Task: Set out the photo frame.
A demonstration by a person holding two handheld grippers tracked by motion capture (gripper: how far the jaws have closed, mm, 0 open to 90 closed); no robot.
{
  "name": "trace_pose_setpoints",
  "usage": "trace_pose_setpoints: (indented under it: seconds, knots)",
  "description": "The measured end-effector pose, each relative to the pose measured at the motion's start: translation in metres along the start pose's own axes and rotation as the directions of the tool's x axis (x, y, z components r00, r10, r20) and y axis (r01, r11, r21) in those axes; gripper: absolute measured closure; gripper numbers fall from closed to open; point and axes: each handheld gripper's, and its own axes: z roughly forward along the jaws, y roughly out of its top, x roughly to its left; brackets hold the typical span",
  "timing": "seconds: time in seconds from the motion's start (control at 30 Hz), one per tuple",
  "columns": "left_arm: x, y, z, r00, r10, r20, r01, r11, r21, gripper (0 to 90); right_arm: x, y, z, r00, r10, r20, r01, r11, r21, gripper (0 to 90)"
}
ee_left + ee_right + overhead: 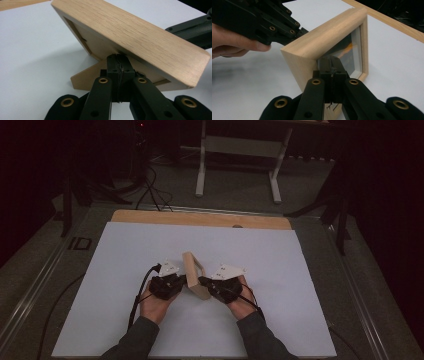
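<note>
Pale wood: a picture frame (194, 274) stands tilted on the white sheet (125, 255) between the two tongs. Its glass front (348, 53), with an orange blur behind it, faces the right gripper (332, 62); its back and prop (85, 78) face the left gripper (118, 58). Both tongs are closed, tips touching the frame. No readable writing.

Left gripper (184, 281) and right gripper (202, 281): jaws closed.

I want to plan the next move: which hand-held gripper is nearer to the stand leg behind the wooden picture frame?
Left. The left hand-held gripper is at the wooden picture frame's back, beside the stand leg; the right hand-held gripper is at the glass front.
</note>
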Motion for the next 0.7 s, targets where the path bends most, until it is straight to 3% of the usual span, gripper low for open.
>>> trace_pose_setpoints:
  seconds: [0.47, 0.7]
  knots:
    - [0.001, -0.0003, -0.0012, 1.0, 0.004, 0.003, -0.004, 0.9999, 0.009, 86.1, 0.0023, 0.0, 0.0008, 0.9995, -0.022, 0.023, 0.022, 1.0, 0.008, 87.3]
    - [0.0055, 0.0012, -0.0095, 0.9995, -0.032, -0.005, 0.032, 0.9994, -0.01, 79.0, -0.0027, -0.0003, -0.0051, 0.9992, -0.007, 0.039, 0.007, 1.0, -0.008, 84.5]
